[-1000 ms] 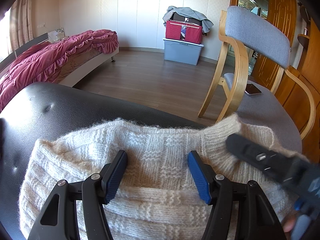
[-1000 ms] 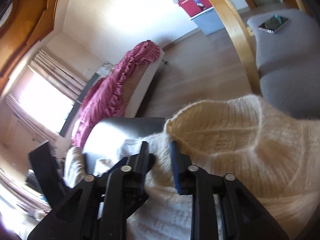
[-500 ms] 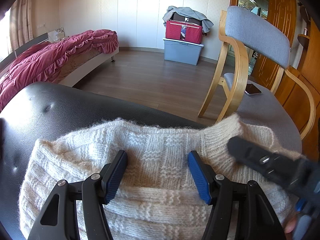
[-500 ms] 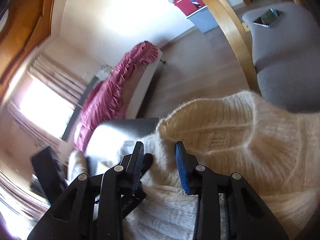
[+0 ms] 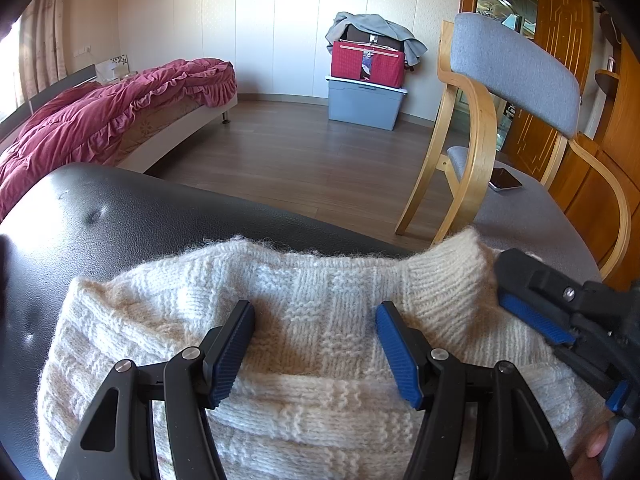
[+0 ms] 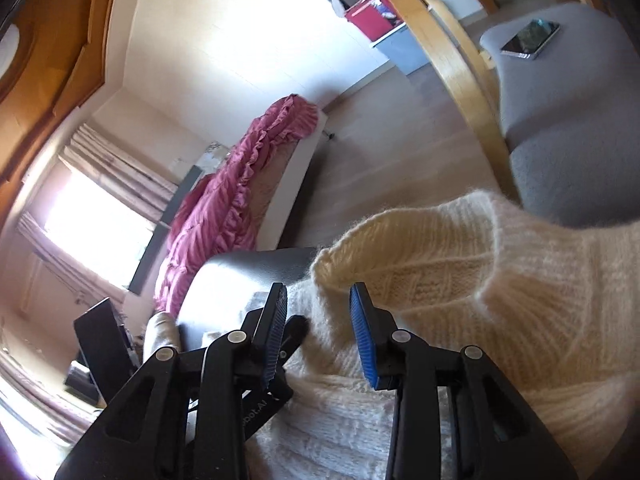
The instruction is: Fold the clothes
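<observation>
A cream knit sweater (image 5: 328,292) lies folded on a black leather seat (image 5: 120,220). My left gripper (image 5: 314,346) is open just above the sweater's middle, with both blue pads over the knit and nothing pinched. My right gripper (image 5: 520,312) lies at the sweater's right edge, beside a raised ribbed fold. In the right wrist view, the right gripper (image 6: 319,340) stands partly open and its right pad is close to the lip of that sweater fold (image 6: 440,280). No cloth is squeezed between the pads. Part of the left gripper's black finger shows behind the right gripper's left finger.
A wooden chair with grey cushions (image 5: 516,64) stands close on the right, with a phone (image 5: 505,179) on its seat. A bed with a red quilt (image 5: 100,112) is at the left. Stacked storage boxes (image 5: 366,92) stand against the far wall. Wood floor lies between them.
The right gripper's jaws have widened and it has slid a little to the right along the sweater's edge while rolling slightly. The left gripper has stayed still.
</observation>
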The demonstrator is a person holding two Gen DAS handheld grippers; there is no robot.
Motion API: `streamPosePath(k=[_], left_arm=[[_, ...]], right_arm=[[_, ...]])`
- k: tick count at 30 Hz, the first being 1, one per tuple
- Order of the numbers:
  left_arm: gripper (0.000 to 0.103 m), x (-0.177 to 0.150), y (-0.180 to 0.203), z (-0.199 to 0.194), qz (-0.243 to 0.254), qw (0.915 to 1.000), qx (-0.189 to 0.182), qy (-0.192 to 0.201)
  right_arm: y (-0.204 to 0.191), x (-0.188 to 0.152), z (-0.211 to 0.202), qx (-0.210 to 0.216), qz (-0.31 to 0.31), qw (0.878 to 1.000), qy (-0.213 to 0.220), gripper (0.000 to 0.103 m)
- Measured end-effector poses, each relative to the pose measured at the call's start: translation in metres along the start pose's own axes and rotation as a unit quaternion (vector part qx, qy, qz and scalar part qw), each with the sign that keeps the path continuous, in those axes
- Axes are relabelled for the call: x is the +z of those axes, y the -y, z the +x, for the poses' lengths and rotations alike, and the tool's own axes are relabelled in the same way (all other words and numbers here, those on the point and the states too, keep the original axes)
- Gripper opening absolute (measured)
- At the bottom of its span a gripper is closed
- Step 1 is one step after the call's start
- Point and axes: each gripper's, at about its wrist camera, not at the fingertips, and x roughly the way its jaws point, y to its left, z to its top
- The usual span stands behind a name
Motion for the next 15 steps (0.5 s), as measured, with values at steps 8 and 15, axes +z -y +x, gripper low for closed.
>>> streamPosePath(k=[8,15], left_arm=[[0.064,0.001,0.0,0.0,0.0,1.0,0.0,0.0],[0.064,0.0,0.0,0.0,-0.002,1.0,0.0,0.0]], right_arm=[[-0.019,0.0,0.011,-0.099,-0.059,0.993,-0.024,0.025],[-0.037,-0.012,0.019,-0.138,-0.151,0.978,-0.05,0.032]])
